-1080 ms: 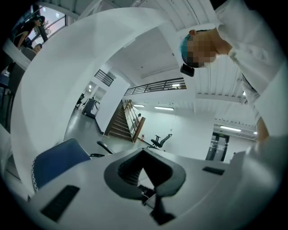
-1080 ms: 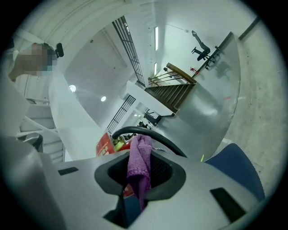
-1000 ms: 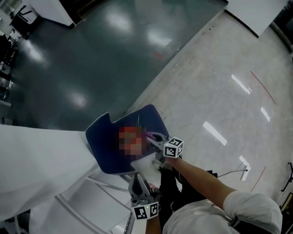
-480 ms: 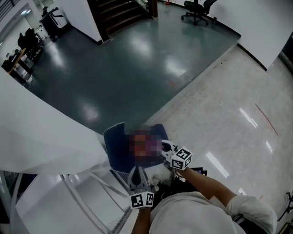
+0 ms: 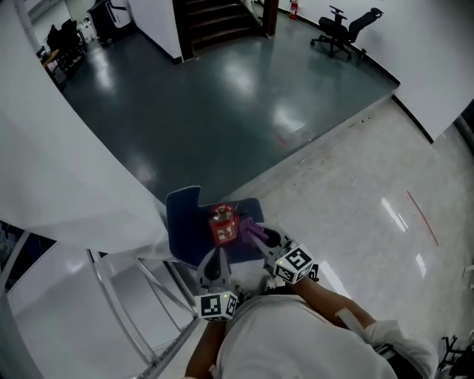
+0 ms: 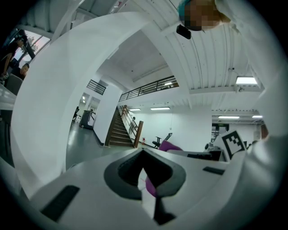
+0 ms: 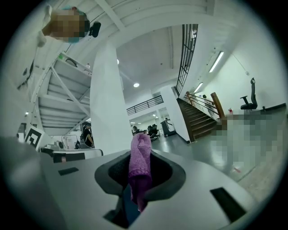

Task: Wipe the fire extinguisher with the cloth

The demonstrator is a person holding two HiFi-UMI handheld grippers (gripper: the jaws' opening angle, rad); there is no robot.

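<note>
Now stairs (image 5: 215,22) show; right gripper (image 7: 138,182) keeps cloth (image 7: 140,155).

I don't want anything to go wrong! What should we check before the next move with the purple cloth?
1. Cloth held tight: ok. The right gripper is shut on the purple cloth.
2. Fire extinguisher in sight: ok. The red fire extinguisher is on the blue chair.
3. Cloth touching it: cannot tell. In the head view they are close together.
4. Left gripper free: ok. Its jaws are together, gripping nothing.
5. Extinguisher standing steady: cannot tell.
</note>
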